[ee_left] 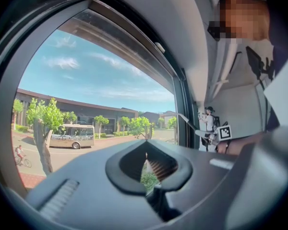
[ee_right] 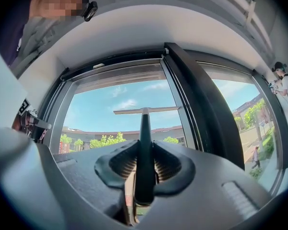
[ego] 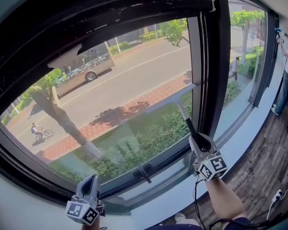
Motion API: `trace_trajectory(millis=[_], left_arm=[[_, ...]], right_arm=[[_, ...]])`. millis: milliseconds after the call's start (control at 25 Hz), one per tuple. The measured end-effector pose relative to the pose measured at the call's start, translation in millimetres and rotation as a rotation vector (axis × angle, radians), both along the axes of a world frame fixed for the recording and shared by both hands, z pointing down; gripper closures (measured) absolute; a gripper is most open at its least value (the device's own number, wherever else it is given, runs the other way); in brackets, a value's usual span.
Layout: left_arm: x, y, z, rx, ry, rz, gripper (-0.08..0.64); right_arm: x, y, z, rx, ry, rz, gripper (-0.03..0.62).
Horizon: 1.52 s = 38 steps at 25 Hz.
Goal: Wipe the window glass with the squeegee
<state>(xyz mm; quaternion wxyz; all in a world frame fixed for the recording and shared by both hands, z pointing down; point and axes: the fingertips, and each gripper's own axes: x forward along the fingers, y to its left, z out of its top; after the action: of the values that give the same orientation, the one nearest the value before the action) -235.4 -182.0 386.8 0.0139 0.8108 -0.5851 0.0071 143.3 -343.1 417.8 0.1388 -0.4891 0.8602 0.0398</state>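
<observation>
Head view shows the big window glass (ego: 110,90) in its dark frame (ego: 216,66). Outside are a road, a tree and a bus (ego: 86,67). The squeegee (ego: 181,110) is up at the right side of the glass, near the frame, and its long blade is tilted. The right gripper (ego: 194,135) holds the squeegee's black handle tight between its jaws, below the blade. The left gripper (ego: 90,182) is low by the sill, well apart from the squeegee. Its jaws are pressed together with nothing in them.
</observation>
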Motion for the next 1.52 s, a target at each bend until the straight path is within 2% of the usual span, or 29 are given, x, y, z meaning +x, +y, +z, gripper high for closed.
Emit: trace_trajectory(millis=[680,1160,1520], left_arm=[[6.2,-4.7,-7.6,0.002,-0.025,-0.015,0.555],[15.7,-13.5,-7.1,-0.010,-0.035,-0.026,0.555],[-3.9,-18.4,-31.4,-0.021,-0.028,-0.045,0.555]], right_arm=[[-2.2,-4.3,73.7,-0.112,0.049,-0.016,0.492],[-9.3,-3.7,120.8,-0.203,0.046,-0.048,0.492],[-34.4,10.4,148.0,-0.276,0.049,-0.075,0.491]])
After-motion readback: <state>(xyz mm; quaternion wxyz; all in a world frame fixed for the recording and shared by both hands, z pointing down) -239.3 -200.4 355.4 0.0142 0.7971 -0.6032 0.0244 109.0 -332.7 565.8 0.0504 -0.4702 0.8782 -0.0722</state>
